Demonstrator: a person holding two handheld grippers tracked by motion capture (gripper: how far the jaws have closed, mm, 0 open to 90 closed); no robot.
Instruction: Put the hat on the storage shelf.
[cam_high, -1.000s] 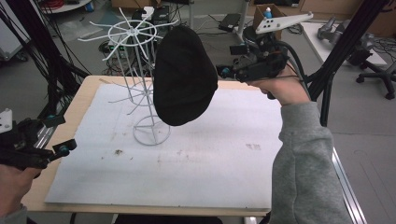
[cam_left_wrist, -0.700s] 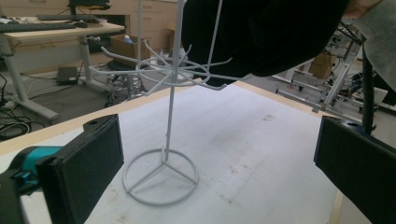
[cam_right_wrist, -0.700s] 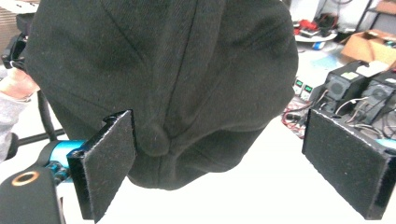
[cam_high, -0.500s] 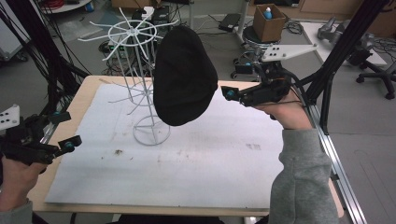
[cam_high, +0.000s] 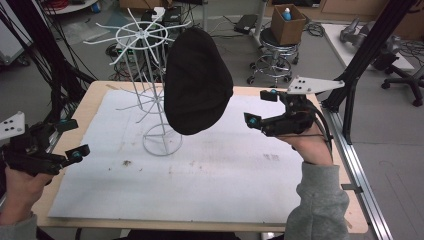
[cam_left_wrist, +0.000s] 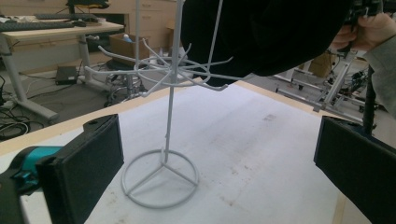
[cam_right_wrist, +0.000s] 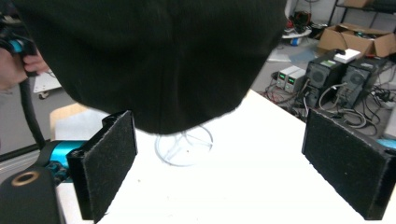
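Left gripper (cam_high: 70, 140): held low at the left edge of the table (cam_high: 100, 90), pointing toward the middle. Its jaws stand wide apart with nothing between them; in the left gripper view the two black felt-faced pads (cam_left_wrist: 88, 172) frame the base of the rack with clear space on both sides.

White wire rack (cam_high: 150, 90): stands upright on the white mat (cam_high: 200, 185) that covers the wooden table, left of centre. It has a round ring foot (cam_high: 162, 140) with spokes, a thin centre post, and two tiers of radiating hooked arms, one at the top and one lower down. A few dark smudges mark the mat near the foot.

Black cap (cam_high: 197, 82): hangs from the rack on its right side, clear of the mat. It is plain, matte, soft black fabric, rounded and broad at the top and narrowing to a curved lower edge. In the right gripper view faint seams run down the cloth (cam_right_wrist: 154, 60), and the lower edge hangs in front of the ring foot. In the left gripper view the cap covers the upper right of the rack, above the lower tier of arms.

Right gripper (cam_high: 260, 107): held to the right of the cap, pointing at it, near but not touching. Its jaws are spread wide, and the cap's lower edge lies beyond the pads, not between them.
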